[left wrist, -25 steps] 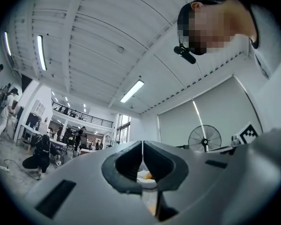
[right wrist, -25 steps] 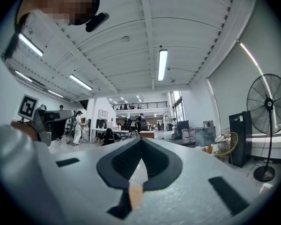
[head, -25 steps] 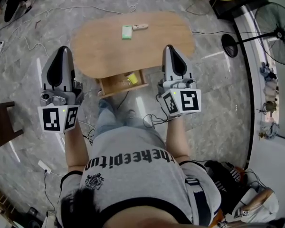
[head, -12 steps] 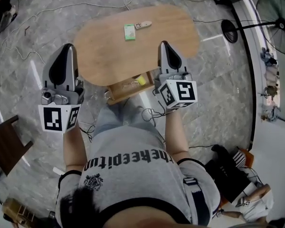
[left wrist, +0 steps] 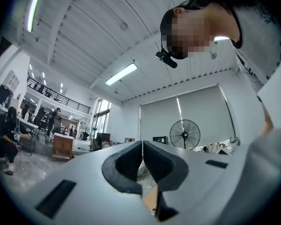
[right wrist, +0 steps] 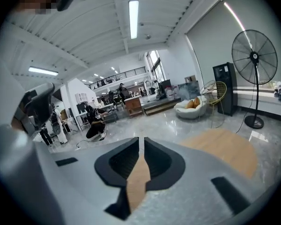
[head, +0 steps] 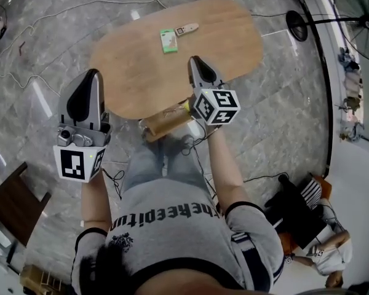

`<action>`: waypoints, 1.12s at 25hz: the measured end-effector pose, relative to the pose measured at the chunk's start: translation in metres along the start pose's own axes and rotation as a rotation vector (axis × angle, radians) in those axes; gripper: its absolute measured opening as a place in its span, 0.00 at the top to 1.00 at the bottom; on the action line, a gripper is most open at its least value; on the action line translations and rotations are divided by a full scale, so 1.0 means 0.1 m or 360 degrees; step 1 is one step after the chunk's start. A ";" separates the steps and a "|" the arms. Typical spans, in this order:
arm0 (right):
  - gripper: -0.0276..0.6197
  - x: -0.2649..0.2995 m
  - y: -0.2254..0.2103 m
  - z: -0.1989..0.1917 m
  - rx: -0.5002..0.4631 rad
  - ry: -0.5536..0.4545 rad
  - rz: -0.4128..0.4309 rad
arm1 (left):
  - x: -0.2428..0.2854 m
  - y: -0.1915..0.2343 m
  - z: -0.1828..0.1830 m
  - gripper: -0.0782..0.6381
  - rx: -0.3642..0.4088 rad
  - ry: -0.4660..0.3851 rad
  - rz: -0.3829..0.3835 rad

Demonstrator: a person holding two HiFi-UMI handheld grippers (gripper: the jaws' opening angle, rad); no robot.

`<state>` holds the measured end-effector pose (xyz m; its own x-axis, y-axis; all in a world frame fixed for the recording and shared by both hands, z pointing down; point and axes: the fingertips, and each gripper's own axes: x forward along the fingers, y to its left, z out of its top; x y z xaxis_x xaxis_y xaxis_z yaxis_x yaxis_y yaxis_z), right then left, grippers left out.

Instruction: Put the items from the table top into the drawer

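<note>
On the oval wooden table lie a green packet and, just right of it, a small beige item, both near the far edge. The drawer stands pulled out under the near edge, with something yellow in it. My right gripper reaches over the near edge of the table, above the drawer; its jaws are opening by a narrow slit and nothing is between them. My left gripper hangs off the table's left side, shut and empty.
A standing fan and its round base are to the right of the table. Cables trail over the marble floor. A dark wooden chair sits at lower left, and bags lie at lower right.
Both grippers have moved forward towards the table. The right one has dropped and swung left over the near edge above the drawer, and its jaws have parted slightly.
</note>
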<state>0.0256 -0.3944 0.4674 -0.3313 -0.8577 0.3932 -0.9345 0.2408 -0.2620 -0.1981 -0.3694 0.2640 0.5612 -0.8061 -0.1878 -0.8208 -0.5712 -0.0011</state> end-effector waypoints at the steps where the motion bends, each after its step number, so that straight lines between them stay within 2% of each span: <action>1: 0.89 0.10 -0.03 -0.11 0.0000 0.0038 -0.0006 | 0.01 0.02 -0.10 0.88 -0.0012 0.0016 -0.0018; 4: 0.84 0.37 -0.14 -0.44 -0.0020 0.0153 -0.0020 | -0.01 0.07 -0.44 0.88 -0.0040 0.0088 -0.0074; 9: 0.74 0.81 -0.25 -0.98 -0.0038 0.0311 -0.0018 | 0.00 0.16 -0.82 0.88 -0.0103 0.0113 -0.0107; 16: 0.61 1.36 -0.53 -1.62 0.0019 0.0426 -0.0072 | -0.06 0.25 -1.38 0.88 -0.0153 0.0187 -0.0138; 21: 0.52 1.73 -0.74 -2.02 0.0004 0.0522 -0.0116 | -0.10 0.33 -1.69 0.88 -0.0177 0.0204 -0.0138; 28: 0.47 2.08 -1.02 -2.50 -0.0026 0.0635 -0.0174 | -0.17 0.34 -2.06 0.88 -0.0174 0.0237 -0.0165</action>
<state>0.0194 -0.4835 0.7966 -0.2512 -0.6361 0.7296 -0.9679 0.1680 -0.1868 -0.2137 -0.4069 0.4695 0.6582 -0.7515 -0.0449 -0.7460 -0.6591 0.0950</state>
